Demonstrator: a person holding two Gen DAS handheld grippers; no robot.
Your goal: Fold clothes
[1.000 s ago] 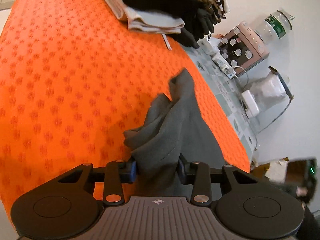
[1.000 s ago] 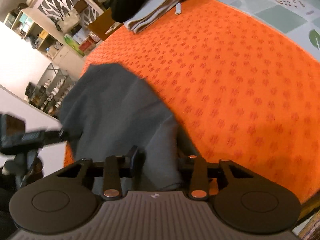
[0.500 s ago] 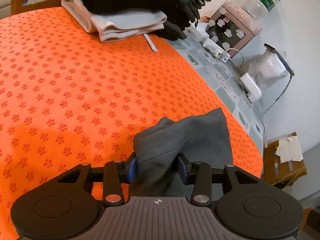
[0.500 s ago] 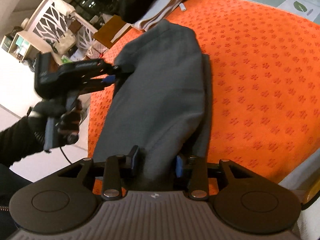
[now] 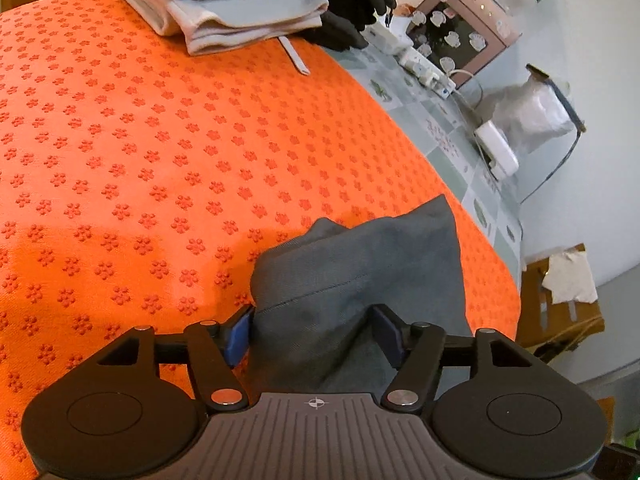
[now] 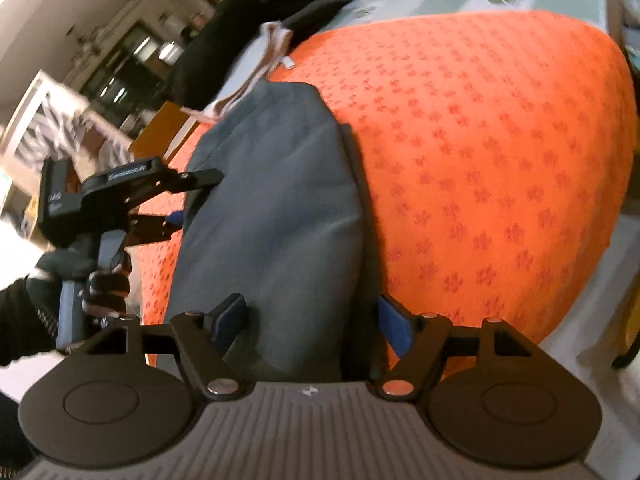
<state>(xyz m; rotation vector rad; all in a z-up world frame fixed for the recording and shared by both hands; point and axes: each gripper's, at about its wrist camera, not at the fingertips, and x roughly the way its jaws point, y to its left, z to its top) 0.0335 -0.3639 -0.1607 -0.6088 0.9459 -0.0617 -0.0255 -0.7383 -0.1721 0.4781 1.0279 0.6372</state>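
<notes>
Jaws of left gripper and right gripper have just been opening around the grey garment, laid toward twelve o'clock on the orange cloth; next, regrasp for another fold.

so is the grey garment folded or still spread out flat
Folded: the grey garment lies doubled over on the orange cloth, a lower layer's edge showing along one side.
</notes>
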